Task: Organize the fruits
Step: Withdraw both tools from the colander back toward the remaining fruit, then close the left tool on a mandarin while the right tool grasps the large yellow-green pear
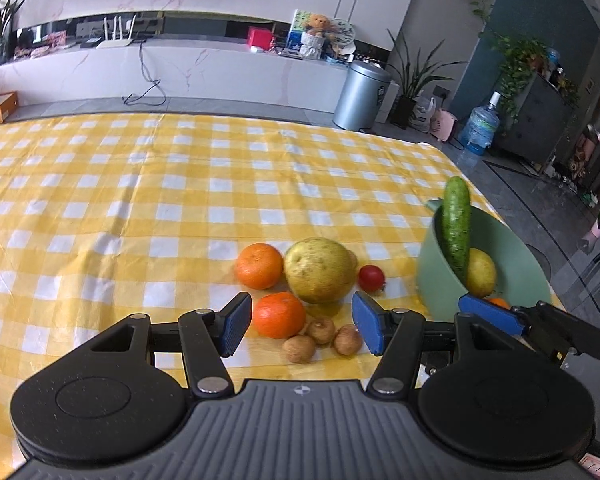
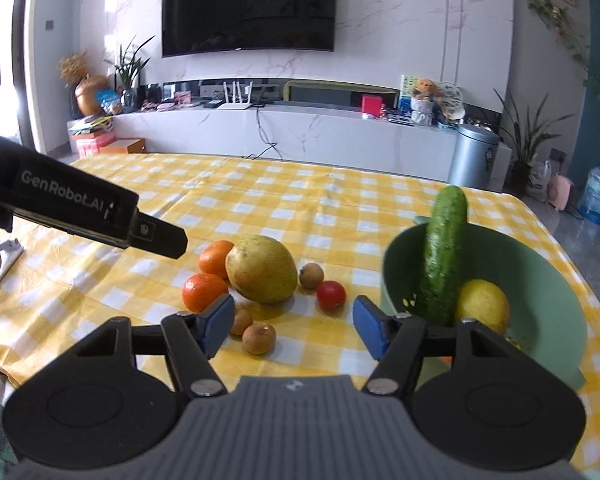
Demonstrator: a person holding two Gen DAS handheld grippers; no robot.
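Note:
In the left wrist view my left gripper (image 1: 302,328) is open just above the cloth. A near orange (image 1: 280,315) sits between its blue pads without being pinched. Behind it lie a second orange (image 1: 259,266), a large yellow-green fruit (image 1: 320,270) and a small red tomato (image 1: 371,278). Three brown longans (image 1: 320,340) lie by the pads. My right gripper (image 2: 294,326) is open over bare cloth, with a longan (image 2: 259,338) near its left pad. The green bowl (image 2: 540,280) on the right holds a cucumber (image 2: 444,256) and a lemon (image 2: 482,304).
The yellow checked tablecloth (image 1: 140,208) covers the table, and its right edge runs just past the bowl. The left tool's black casing (image 2: 72,208) reaches in from the left of the right wrist view. One blue finger (image 1: 492,314) of the right tool lies by the bowl.

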